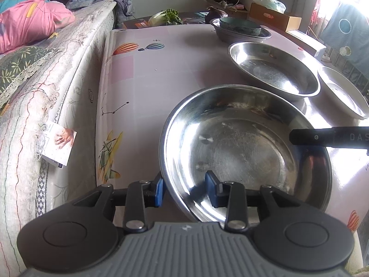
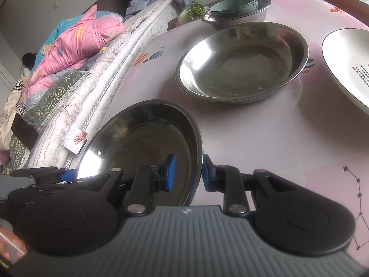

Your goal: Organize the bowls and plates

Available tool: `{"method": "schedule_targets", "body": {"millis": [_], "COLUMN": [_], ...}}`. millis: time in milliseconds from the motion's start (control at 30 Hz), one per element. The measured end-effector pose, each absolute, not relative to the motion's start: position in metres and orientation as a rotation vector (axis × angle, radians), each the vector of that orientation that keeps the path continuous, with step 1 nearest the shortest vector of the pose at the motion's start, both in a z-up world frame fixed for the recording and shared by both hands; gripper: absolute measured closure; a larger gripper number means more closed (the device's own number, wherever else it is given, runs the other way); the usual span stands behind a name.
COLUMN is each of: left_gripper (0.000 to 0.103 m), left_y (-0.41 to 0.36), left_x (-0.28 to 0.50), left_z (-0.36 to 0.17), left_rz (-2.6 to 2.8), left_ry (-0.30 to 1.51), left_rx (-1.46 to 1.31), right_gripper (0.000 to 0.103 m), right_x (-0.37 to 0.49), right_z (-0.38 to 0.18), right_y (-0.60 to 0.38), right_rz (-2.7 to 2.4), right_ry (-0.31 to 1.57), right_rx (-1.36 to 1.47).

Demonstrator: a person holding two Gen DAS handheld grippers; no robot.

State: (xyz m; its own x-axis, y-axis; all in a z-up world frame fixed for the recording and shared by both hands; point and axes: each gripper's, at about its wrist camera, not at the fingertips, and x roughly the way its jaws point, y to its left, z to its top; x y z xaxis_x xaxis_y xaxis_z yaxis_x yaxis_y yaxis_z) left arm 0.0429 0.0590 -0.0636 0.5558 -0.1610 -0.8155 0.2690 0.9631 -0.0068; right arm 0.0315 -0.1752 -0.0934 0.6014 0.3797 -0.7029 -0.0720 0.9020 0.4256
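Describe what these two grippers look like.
Both grippers, left and right, match: black linkage arms with silver pivot bolts, blue finger pads, round black side discs, and a ribbed grey body bearing a small white logo. No cables or sleeves show.

Table covered by a pink patterned cloth (image 2: 265,138), bearing a shallow round steel dish (image 2: 242,62), a white ceramic plate with printed text (image 2: 346,64), and a steel basin (image 2: 237,19) holding a teal bowl (image 2: 233,8).

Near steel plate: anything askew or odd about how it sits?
Yes. The near steel plate is tilted, not flat like the far steel plate on the table. Both the left gripper and right gripper straddle its rim, jaws not visibly closed.
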Motion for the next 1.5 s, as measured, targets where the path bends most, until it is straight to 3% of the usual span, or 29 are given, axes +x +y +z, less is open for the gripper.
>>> {"method": "schedule_targets", "body": {"millis": [1500], "left_gripper": [0.064], "left_y": [0.052], "left_x": [0.032], "left_z": [-0.063], "left_rz": [-0.254], "left_ry": [0.942], "left_rx": [0.086], "right_gripper": [0.077], "right_x": [0.030], "right_z": [-0.095], "right_y": [-0.179], "right_rz": [0.268], "right_ry": [0.892], "right_rx": [0.352]}}
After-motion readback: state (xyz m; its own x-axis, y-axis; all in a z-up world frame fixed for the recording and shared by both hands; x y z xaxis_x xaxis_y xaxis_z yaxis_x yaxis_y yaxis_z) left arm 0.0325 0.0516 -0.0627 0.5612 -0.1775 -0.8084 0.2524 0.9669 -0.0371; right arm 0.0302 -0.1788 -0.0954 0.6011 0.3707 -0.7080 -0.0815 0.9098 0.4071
